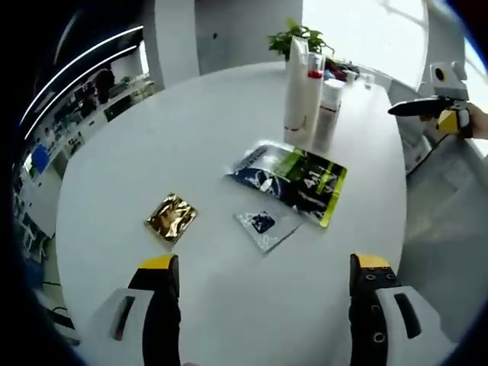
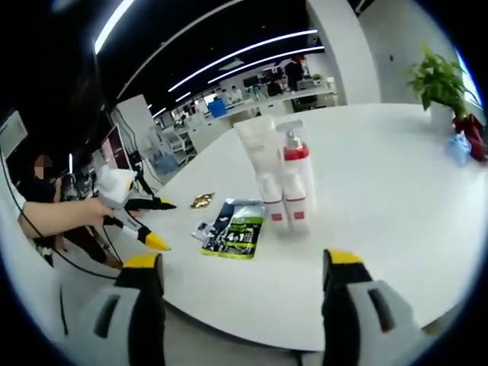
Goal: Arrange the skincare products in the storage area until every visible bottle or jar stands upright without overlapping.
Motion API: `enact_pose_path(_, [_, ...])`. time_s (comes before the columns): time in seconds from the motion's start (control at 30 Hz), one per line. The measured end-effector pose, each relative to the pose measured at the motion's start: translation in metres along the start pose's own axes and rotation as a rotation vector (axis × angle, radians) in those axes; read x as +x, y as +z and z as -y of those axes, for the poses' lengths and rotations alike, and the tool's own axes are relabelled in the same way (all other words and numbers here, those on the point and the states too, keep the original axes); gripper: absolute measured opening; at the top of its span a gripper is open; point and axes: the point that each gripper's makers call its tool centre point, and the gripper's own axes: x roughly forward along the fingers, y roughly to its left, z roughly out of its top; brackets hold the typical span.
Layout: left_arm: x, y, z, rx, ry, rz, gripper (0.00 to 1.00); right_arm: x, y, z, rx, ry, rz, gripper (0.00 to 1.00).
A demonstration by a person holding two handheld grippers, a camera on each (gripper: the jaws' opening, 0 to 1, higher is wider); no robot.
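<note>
The skincare bottles [image 1: 305, 91] stand upright in a tight cluster at about one o'clock on the round white bench [image 1: 152, 137] in the left gripper view: a tall white tube, a pump bottle with a red collar [image 2: 296, 183], and a shorter white bottle just beside them. They seem to touch one another, though none leans on or covers another. In the right gripper view the same group sits at twelve o'clock, near the middle of the bench.

Just in front of the bottles, toward six o'clock in the left gripper view, a dark and green sachet [image 1: 293, 179] lies flat, with a small clear packet [image 1: 263, 225] near it and a gold foil packet [image 1: 171, 217] well apart at nine o'clock.

By my reading, the bottles already meet the upright condition; what may be left is tidying the flat packets, which cannot stand.

The left gripper [image 1: 267, 274] hovers above the bench edge, fingers wide apart, empty. The right gripper [image 2: 244, 278] likewise has its fingers apart, holding nothing, short of the bottles. A potted plant [image 2: 438, 84] stands at the far rim.
</note>
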Motion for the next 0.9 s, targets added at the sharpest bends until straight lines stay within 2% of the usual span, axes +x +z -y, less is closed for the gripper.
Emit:
enact_pose_path(0.47, [0.037, 0.012, -0.001, 0.198, -0.132, -0.099, 0.87, -0.002, 0.003, 0.007, 0.033, -0.04, 0.021, 0.87])
enact_pose_path(0.9, [0.053, 0.017, 0.008, 0.333, -0.229, -0.166, 0.77, -0.002, 0.002, 0.009, 0.008, -0.065, 0.011, 0.86])
